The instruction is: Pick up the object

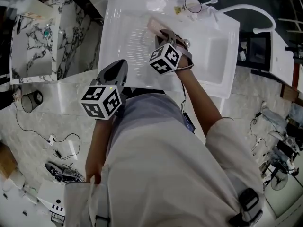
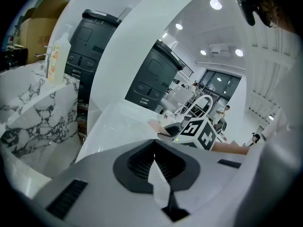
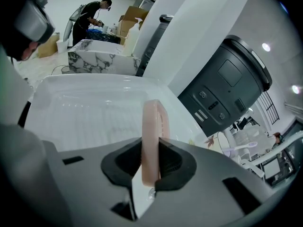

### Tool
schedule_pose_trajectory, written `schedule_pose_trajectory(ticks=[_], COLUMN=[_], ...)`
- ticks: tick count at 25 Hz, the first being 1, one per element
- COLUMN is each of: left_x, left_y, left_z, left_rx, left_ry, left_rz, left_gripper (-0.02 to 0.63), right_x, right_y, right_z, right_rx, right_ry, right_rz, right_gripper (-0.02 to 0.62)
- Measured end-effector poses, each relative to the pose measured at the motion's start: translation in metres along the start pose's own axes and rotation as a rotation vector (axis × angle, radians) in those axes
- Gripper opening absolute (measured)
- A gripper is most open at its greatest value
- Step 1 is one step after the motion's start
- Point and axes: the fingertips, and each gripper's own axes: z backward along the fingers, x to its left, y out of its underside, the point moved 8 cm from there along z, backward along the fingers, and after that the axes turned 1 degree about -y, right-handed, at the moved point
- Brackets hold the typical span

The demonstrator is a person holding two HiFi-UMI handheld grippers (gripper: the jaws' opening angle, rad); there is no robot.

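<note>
White moulded sink unit (image 1: 124,18) fills the head view, its ribbed draining board at 11 o'clock and its basin (image 1: 215,56) at 1 o'clock, with pale marbled floor seen around it.

Nearest the body, at 9 o'clock of centre, the left gripper (image 2: 154,162) is held off the counter edge; its jaws are brought together and nothing is caught between them.

Further out, at 12 o'clock, the right gripper (image 3: 150,160) is stretched over the draining board. Its jaws are clamped on a flat, pink, round-cornered object (image 3: 152,126), which is held on edge and juts forward past the pads. What the object is cannot be named more closely.

Beyond it, at the back rim, a clear cup (image 1: 192,5) is seen, and a white curved tap (image 1: 255,11) is seen at 2 o'clock.

The grasp is judged to be made, so the main part of the task looks done. Whether the pink object is already clear of the board cannot be told; what is left, at most, is to raise it and keep it held.
</note>
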Motion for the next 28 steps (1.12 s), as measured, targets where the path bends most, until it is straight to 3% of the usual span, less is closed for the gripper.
schedule_pose_trajectory(ticks=[18,28], left_x=[-0.011,-0.015], left_y=[0.010,0.021], left_z=[0.002,0.005], left_rx=[-0.015,-0.046], left_ry=[0.033,-0.010], left_rz=[0.022,0.048], left_gripper=[0.002,0.002], right_x=[0.011,0.009], right_y=[0.025,0.034], right_z=[0.051,0.081], right_rx=[-0.053,-0.109], right_ry=[-0.057,-0.112], right_rz=[-0.197,-0.328], right_gripper=[0.072,0.072])
